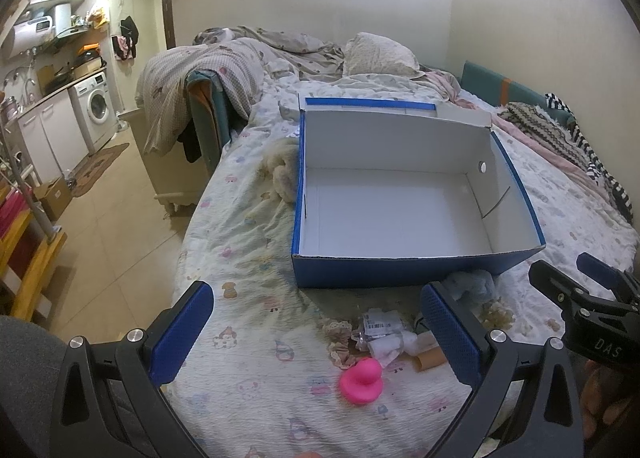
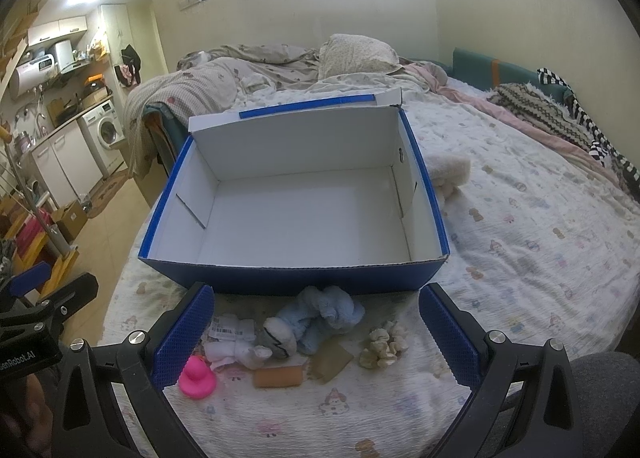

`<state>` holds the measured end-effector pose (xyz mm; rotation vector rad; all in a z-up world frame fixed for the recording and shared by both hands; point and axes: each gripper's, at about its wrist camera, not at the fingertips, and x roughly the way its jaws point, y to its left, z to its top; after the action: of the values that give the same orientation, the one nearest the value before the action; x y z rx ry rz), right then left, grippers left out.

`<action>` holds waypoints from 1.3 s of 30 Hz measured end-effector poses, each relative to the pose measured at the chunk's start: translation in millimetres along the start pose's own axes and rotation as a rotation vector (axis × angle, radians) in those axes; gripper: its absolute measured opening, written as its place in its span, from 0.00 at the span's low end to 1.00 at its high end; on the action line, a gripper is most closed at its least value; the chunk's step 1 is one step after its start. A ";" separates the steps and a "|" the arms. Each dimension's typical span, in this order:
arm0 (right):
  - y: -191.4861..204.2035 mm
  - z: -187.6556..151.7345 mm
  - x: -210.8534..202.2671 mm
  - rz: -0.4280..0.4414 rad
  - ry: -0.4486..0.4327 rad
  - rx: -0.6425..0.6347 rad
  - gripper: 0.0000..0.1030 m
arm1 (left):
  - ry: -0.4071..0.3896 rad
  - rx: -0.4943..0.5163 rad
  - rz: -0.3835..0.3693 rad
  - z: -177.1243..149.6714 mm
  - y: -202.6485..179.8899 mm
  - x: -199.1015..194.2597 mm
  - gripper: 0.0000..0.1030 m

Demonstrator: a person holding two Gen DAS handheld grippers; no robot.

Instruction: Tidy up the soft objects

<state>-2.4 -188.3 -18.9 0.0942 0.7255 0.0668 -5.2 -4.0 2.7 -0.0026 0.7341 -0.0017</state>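
Note:
An empty blue box with a white inside (image 1: 400,209) (image 2: 296,217) stands open on the bed. In front of it lie a pink rubber duck (image 1: 360,380) (image 2: 196,376), a light blue plush toy (image 2: 320,318) (image 1: 474,284), white socks with a label (image 2: 236,342) (image 1: 380,332), a cream scrunchie (image 2: 382,346) and an orange roll (image 2: 278,376). My left gripper (image 1: 316,338) is open above the duck and socks. The right gripper (image 2: 316,338) is open above the plush toy and holds nothing.
A cream fluffy cloth (image 1: 282,171) (image 2: 452,171) lies beside the box. Rumpled quilts and a pillow (image 1: 380,53) cover the far end of the bed. Striped and knitted clothes (image 2: 560,117) lie along the right edge. Left of the bed is tiled floor and a kitchen with a washing machine (image 1: 96,107).

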 end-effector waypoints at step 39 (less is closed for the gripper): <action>0.6 0.2 0.1 -0.002 0.003 -0.004 1.00 | 0.003 -0.002 0.003 -0.3 2.5 0.9 1.00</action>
<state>-2.2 -187.7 -18.8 0.0892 0.7287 0.0669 -4.8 -1.6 1.9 -0.0032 0.7369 0.0020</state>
